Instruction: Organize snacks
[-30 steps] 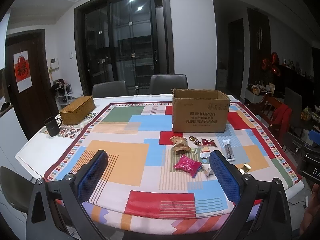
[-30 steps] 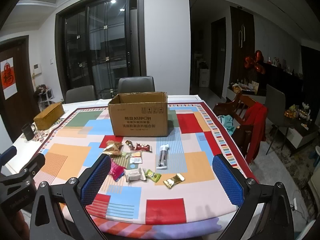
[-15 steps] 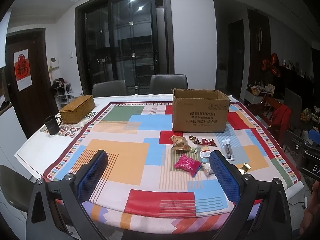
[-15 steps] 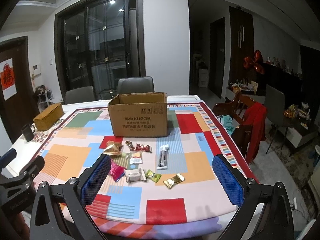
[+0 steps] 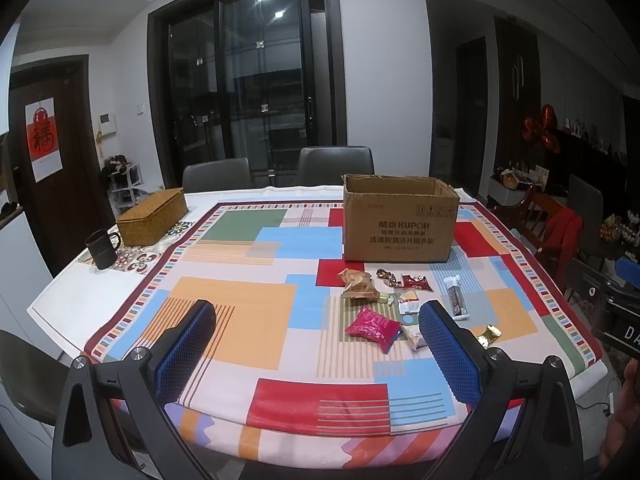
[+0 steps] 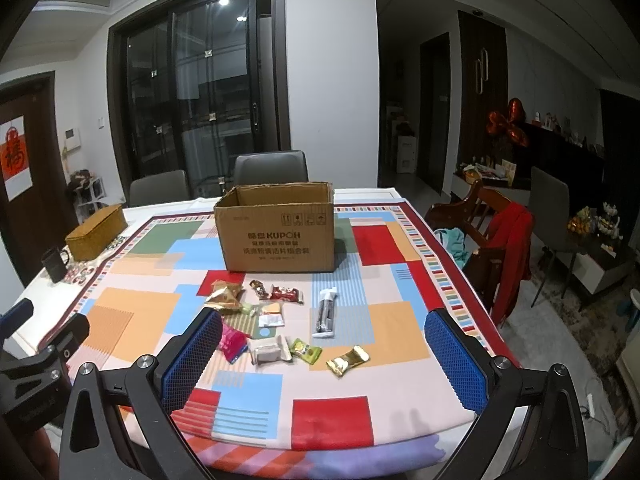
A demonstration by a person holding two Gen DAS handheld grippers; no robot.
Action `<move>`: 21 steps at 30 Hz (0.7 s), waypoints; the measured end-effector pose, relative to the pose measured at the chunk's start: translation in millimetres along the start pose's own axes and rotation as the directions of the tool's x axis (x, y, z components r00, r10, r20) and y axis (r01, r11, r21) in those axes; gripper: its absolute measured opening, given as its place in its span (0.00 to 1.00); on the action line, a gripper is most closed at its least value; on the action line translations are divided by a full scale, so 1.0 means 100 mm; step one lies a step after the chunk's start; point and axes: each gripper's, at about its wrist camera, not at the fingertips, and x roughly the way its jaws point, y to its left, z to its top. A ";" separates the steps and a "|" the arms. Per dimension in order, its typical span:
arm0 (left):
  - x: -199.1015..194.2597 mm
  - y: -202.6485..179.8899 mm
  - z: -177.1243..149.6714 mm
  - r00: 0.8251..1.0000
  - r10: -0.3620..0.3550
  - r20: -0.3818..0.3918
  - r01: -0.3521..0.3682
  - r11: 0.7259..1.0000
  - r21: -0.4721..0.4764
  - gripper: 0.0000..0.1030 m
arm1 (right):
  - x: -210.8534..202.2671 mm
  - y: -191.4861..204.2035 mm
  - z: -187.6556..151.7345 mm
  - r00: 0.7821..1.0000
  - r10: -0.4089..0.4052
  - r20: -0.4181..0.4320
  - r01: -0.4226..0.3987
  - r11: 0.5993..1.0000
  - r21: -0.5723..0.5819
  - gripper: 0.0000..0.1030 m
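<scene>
An open cardboard box (image 5: 400,220) (image 6: 278,236) stands on the table's colourful cloth. Several small snacks lie in front of it: a pink packet (image 5: 374,328) (image 6: 232,342), tan packets (image 5: 356,284) (image 6: 224,296), a red candy (image 5: 416,282) (image 6: 285,294), a clear tube (image 5: 456,296) (image 6: 326,312), a green packet (image 6: 306,350), a gold packet (image 5: 490,335) (image 6: 347,360). My left gripper (image 5: 320,340) is open and empty over the near table edge. My right gripper (image 6: 324,344) is open and empty, also short of the snacks.
A woven basket (image 5: 154,216) and a black mug (image 5: 102,248) sit at the table's left. Grey chairs (image 5: 336,164) stand behind the table. A wooden chair with a red jacket (image 6: 508,248) stands at the right.
</scene>
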 end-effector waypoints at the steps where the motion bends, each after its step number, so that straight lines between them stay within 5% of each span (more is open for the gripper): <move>1: 0.01 0.00 0.00 1.000 0.000 -0.003 0.000 1.000 0.000 1.00 | 0.00 0.00 0.00 1.000 0.002 -0.001 -0.002 1.000 0.001 1.00; 21: 0.34 -0.14 0.15 1.000 -0.005 -0.010 0.005 1.000 0.031 1.00 | 0.25 -0.04 0.15 0.997 -0.062 0.040 0.064 0.997 -0.052 1.00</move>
